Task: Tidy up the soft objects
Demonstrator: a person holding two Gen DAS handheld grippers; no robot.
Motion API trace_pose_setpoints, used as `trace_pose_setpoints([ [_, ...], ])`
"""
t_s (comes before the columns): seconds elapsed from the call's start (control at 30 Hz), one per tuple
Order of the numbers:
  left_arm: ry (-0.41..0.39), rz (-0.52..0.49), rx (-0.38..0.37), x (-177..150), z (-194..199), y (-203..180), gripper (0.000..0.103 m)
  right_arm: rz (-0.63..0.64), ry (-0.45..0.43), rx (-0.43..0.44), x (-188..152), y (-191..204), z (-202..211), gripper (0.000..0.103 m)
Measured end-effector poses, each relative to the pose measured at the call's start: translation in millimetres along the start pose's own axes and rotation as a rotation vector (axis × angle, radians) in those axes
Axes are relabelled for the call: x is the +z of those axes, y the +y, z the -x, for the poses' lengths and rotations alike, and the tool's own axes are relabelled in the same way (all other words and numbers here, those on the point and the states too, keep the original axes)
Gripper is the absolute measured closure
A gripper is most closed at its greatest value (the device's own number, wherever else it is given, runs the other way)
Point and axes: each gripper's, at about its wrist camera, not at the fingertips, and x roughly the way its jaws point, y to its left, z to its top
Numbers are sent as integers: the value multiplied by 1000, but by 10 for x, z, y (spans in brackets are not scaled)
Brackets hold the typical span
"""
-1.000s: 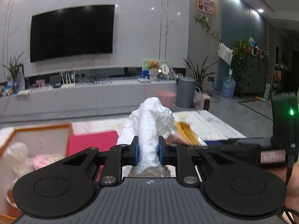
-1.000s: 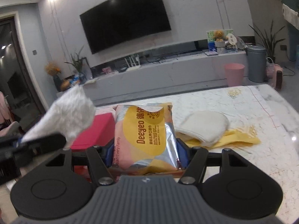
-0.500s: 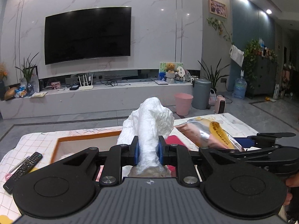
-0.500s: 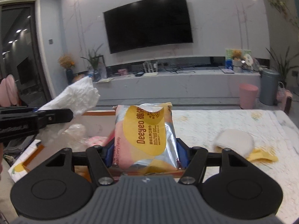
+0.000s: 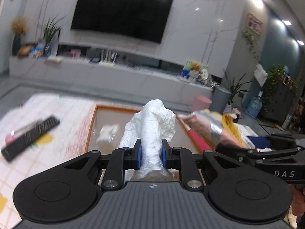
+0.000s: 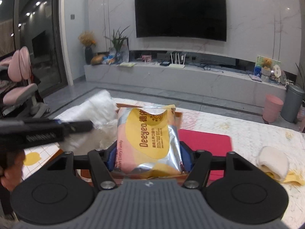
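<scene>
The wet-wipes pack [image 6: 148,139] reads "Deeyeo" in brown letters on its yellow patch, with "Clean Every Family" along its pink left edge; the Chinese characters and fine print beside them are too small to read. In the left wrist view, the right gripper [image 5: 266,148] bears the letters "DAS" on its black body.

Right gripper [image 6: 147,153] jaws clamp wipes pack [image 6: 147,137]; left gripper [image 6: 83,124] holds white bag [image 6: 95,107].

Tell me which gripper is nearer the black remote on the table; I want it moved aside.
Left. The left gripper, shut on white tissue, is just right of the remote; the right gripper, with its wipes pack, is farther right.
</scene>
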Motion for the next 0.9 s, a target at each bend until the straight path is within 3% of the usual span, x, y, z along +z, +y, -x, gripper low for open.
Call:
trace_pose_setpoints([
  [0.23,64,99,-26,-61,-222,293,82,62,120,-51,133,254,-566,40],
  [0.33,70,132,8,-69,-216,404,81,110,168,-83,140,329,-814,40],
  [0.53,88,108,50,-109,-163,512,81,103,179,-137,129,366,-1134,40],
  [0.67,76,107,29,-94,-198,525,75,103,213,-151,95,377,-1302,40],
  [0.7,74,104,43,-97,-199,519,72,100,210,-156,93,375,-1311,40],
  [0.77,75,111,64,-98,-176,514,53,101,199,-171,94,397,-1327,40],
  [0.8,66,106,56,-86,-142,508,30,109,200,-174,97,406,-1330,40],
  [0.83,55,97,47,-69,-101,494,15,110,200,-178,88,416,-1324,40],
  [0.9,19,81,80,-7,-35,474,10,110,204,-181,95,419,-1334,40],
])
